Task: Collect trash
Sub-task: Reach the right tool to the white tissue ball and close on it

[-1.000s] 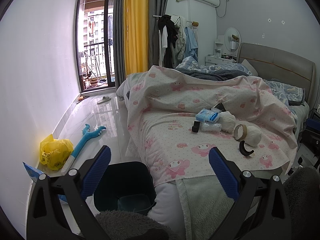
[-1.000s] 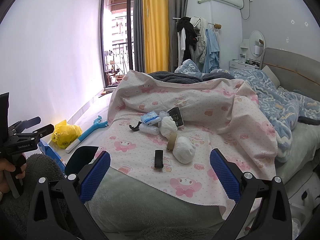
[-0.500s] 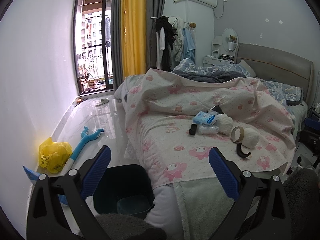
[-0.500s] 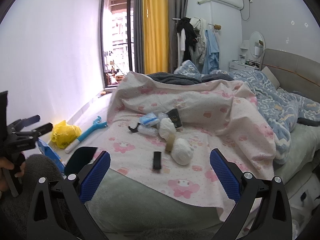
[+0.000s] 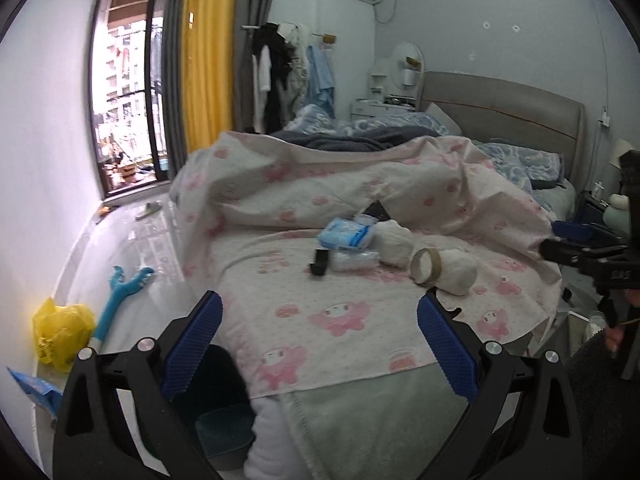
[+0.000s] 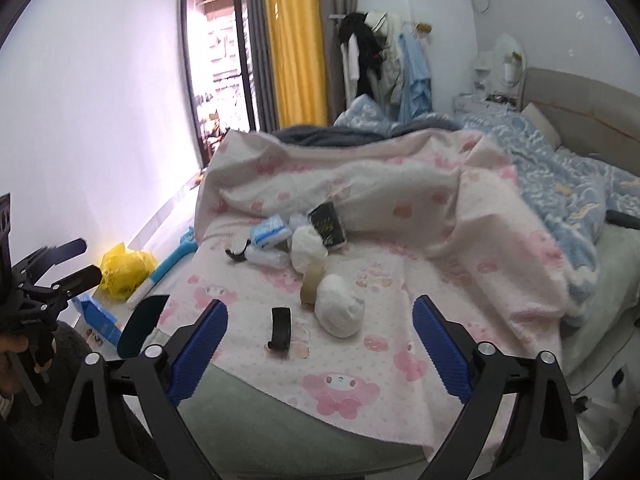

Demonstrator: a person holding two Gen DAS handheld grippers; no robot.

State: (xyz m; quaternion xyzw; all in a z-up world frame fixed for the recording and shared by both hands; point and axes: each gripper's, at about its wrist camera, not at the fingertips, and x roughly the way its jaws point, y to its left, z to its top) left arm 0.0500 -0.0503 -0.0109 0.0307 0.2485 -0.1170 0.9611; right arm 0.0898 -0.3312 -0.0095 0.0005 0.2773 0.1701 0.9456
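Note:
Trash lies clustered on the pink-print sheet (image 6: 400, 360): a blue tissue pack (image 5: 344, 236) (image 6: 270, 234), a clear wrapper (image 5: 354, 260), two white wads (image 5: 458, 270) (image 6: 340, 312), a tape roll (image 5: 426, 266) (image 6: 312, 280), a black card box (image 6: 328, 224) and a black curved clip (image 6: 280, 326). My left gripper (image 5: 320, 320) is open and empty near the bed's foot. My right gripper (image 6: 320, 316) is open with its jaws closing. The clip lies ahead of it, untouched. A dark bin (image 5: 216, 396) (image 6: 142, 326) stands on the floor beside the bed.
On the floor by the wall lie a yellow bag (image 5: 60, 328), a blue long-handled tool (image 5: 124, 292) and a blue packet (image 5: 32, 388). A grey-green blanket (image 5: 380, 412) covers the bed's foot. A blue quilt (image 6: 560, 168) is heaped at the right.
Both grippers have come closer to the bed, so the trash looks larger. The left view has swung right, bringing the right gripper into sight. The right jaws have narrowed slightly.

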